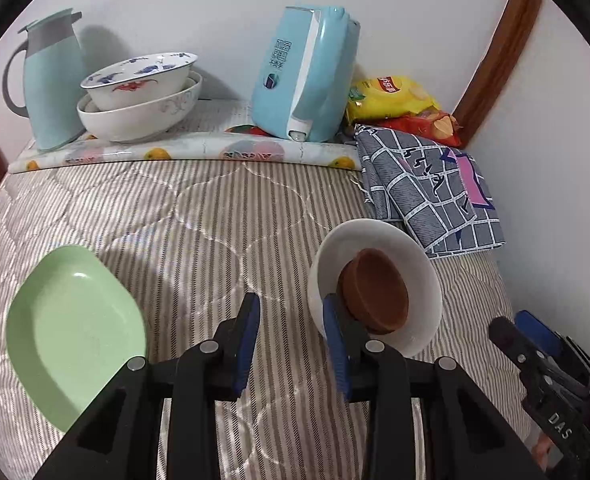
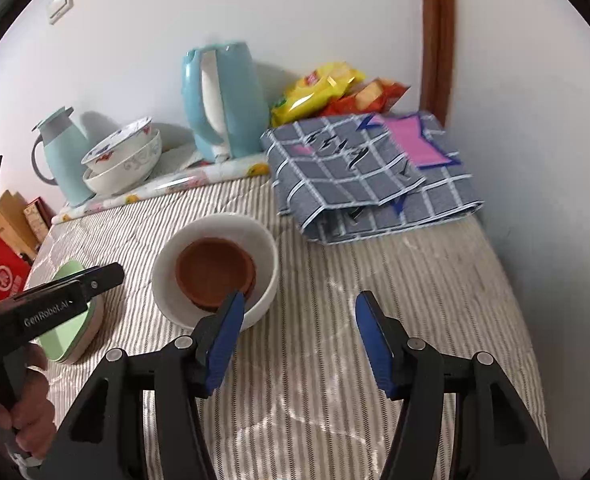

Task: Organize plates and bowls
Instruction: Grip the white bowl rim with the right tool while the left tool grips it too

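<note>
Currently the green plate (image 1: 75, 332) lies at nine o'clock of the left hand-held gripper (image 1: 291, 344), jaws narrowly parted, empty. White bowl (image 1: 375, 284) holding brown bowl (image 1: 375, 296) sits on the striped bed (image 1: 175, 220) at one o'clock, nearer. Right hand-held gripper (image 2: 299, 340) stands wide, empty.

A brown bowl (image 2: 215, 270) sits upright inside a white bowl (image 2: 167, 280) mid-bed. A green plate (image 1: 71, 320) lies left. Two patterned bowls (image 1: 135, 92) are nested far left.
</note>
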{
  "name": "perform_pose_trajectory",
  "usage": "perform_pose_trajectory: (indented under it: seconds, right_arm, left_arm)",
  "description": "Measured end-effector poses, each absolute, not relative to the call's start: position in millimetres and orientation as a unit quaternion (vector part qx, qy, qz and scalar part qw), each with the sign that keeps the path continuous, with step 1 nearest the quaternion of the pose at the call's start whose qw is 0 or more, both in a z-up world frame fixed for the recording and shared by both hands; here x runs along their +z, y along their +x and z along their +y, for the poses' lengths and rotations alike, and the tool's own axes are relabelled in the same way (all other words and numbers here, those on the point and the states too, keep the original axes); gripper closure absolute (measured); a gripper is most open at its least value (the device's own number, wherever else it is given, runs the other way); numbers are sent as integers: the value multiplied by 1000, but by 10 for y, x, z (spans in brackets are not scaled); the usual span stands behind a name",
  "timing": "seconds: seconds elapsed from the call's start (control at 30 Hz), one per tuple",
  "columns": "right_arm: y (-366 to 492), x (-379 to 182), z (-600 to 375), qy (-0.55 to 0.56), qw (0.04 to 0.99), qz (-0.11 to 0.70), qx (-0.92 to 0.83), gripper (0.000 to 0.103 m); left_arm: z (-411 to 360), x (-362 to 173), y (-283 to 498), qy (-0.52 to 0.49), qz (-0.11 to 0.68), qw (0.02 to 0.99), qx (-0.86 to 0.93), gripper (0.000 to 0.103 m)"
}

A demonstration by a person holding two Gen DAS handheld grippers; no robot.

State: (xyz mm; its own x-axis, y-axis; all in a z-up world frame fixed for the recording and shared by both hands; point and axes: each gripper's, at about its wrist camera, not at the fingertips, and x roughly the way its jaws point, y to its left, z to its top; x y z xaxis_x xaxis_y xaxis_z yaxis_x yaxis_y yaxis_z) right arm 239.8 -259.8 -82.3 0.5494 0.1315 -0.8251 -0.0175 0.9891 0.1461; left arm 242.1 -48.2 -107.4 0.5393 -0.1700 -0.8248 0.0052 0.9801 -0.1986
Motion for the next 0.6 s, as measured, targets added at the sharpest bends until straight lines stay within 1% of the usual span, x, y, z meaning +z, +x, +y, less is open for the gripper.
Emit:
perform_pose_trajectory:
  seconds: [0.1, 0.6]
  right_arm:
    - [2526, -919, -2562, 54, 868, 491, 47, 46]
    - [2940, -1235, -2476, 57, 854, 515, 53, 46]
  left_arm:
    - [-490, -1120, 2479, -85, 483, 870, -50, 72]
    - [-568, -1368, 2813, -97, 507, 854, -64, 72]
